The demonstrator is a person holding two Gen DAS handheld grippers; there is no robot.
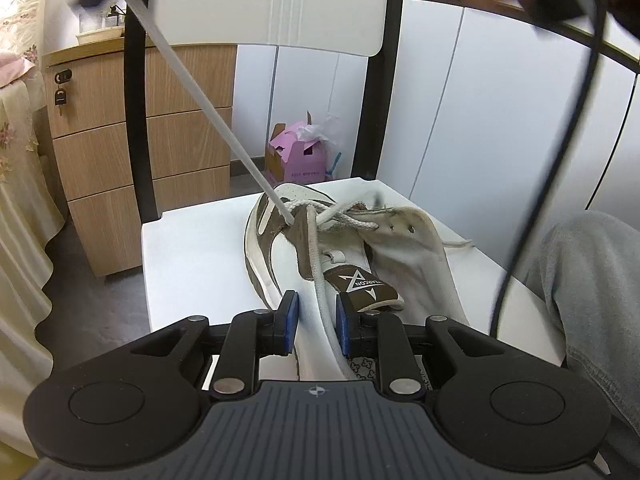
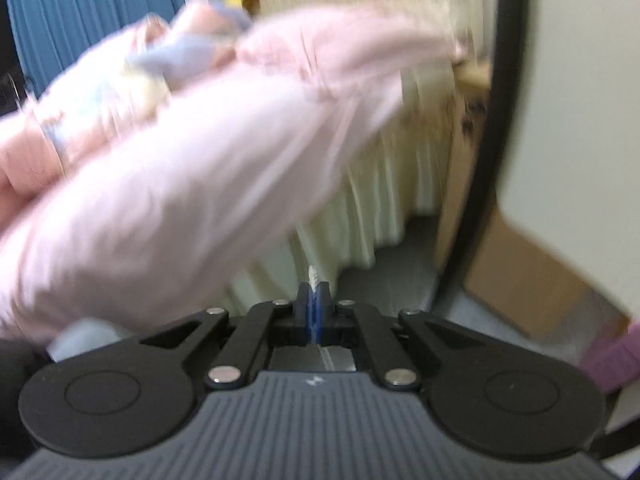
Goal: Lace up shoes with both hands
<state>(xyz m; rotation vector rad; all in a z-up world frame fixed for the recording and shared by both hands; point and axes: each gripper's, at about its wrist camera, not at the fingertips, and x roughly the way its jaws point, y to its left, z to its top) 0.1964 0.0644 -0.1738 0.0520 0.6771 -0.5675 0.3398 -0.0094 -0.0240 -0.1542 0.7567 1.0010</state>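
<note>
Here the right gripper (image 2: 314, 294) is pinched tight on the lace tip (image 2: 312, 273), the taut lace (image 1: 192, 100) running down to the shoe (image 1: 320, 248) on the chair seat (image 1: 192, 256). Ahead of the left gripper (image 1: 316, 312), whose narrow jaws flank the other strand (image 1: 318, 280) without clearly pinching it, an eyelet could bunch. Pulling harder may drag the shoe off.

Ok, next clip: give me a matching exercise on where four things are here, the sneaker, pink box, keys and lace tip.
Things:
1. sneaker
2. pink box
3. keys
4. lace tip

Places:
A. standing on the floor
B. clamped between the jaws of the right gripper
C. lying on the white chair seat
D. hanging from the drawer lock

Pairs: 1-C, 2-A, 3-D, 4-B
</note>
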